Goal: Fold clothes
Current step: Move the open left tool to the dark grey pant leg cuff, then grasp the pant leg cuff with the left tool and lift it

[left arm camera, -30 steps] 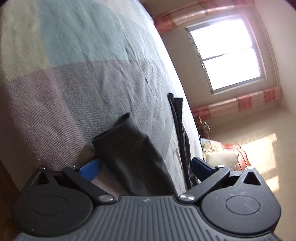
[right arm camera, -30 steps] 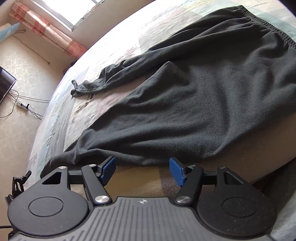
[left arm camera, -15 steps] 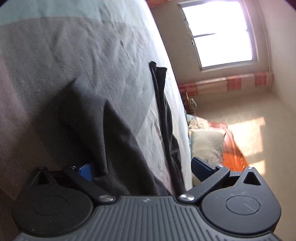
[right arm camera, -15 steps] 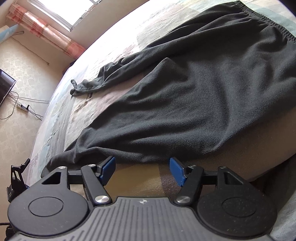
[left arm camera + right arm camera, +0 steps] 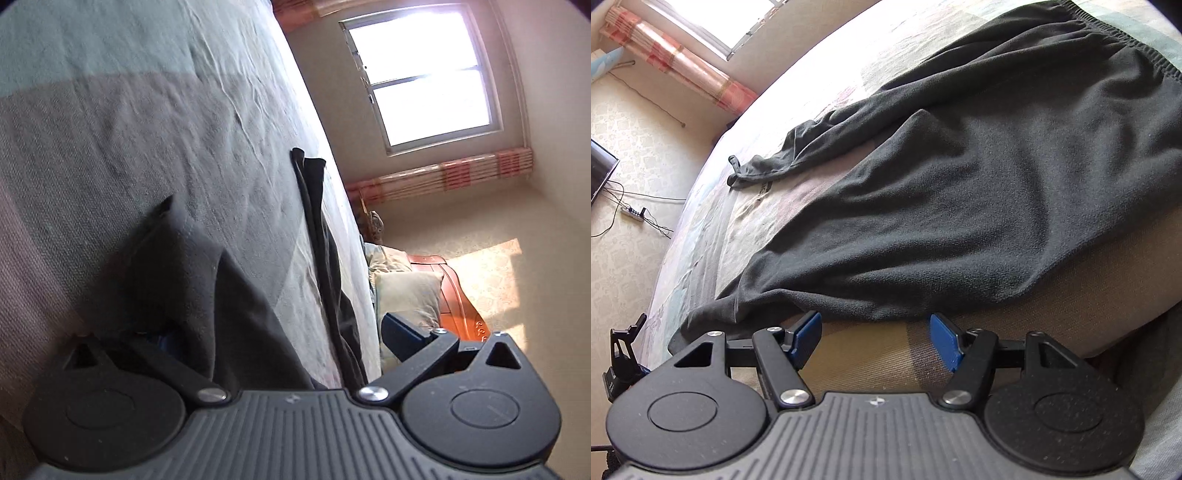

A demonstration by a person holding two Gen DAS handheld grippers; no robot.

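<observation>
Dark grey fleece trousers lie spread flat on the bed, elastic gathered waistband far right, legs running toward the window side. Judged soft, light, limp, slightly grippy nap; drapes and bunches, won't hold shape. Best pinched at hem edge or waistband, through both layers. Right tongs open, blue pads just short of the near leg's edge, nothing held. Left tongs spread wide around a leg cuff, not closed on it. Bedcover is woven, colour-blocked, wrinkled.
</observation>
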